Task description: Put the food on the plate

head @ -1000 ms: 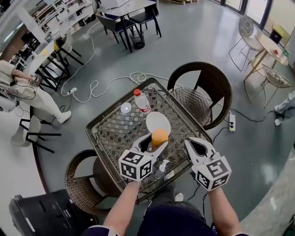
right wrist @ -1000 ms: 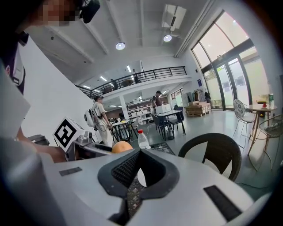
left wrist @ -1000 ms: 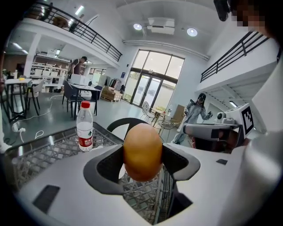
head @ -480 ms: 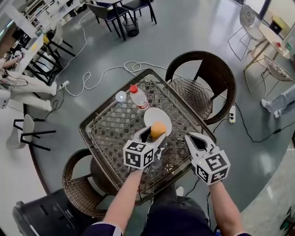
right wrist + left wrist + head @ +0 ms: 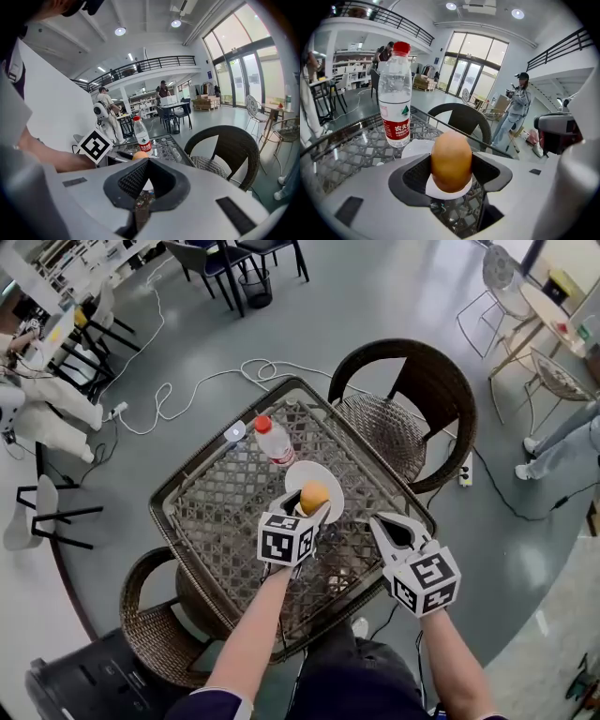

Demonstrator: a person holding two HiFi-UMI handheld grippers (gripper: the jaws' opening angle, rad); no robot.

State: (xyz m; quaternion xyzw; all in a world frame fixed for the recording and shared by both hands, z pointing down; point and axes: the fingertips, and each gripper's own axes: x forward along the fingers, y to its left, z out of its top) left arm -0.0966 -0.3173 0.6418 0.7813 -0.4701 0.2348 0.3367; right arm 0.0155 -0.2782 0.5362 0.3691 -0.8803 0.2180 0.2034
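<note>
Left gripper [image 5: 305, 509]: jaws closed on the food, one on each side of it; held over the near part of the plate.
Food [image 5: 451, 159]: one rounded, orange-brown piece, clamped upright between the left gripper's jaws. It is above the plate; contact with the plate cannot be confirmed.
Plate [image 5: 323, 478]: white, round, lying flat on the table. Part of it is covered by the food and the left gripper.
Right gripper [image 5: 146, 161]: jaw tips together, nothing between them. It is to the right of the plate and nearer the person, clear of it.
Bottle [image 5: 274, 441]: clear plastic, red cap, red label, upright just beyond the plate on its left side.
Table [image 5: 192, 484]: dark woven lattice top with a raised rim; it carries the plate and the bottle.
Chair [image 5: 424, 399]: dark wicker, beyond the plate at the table's far right side.
</note>
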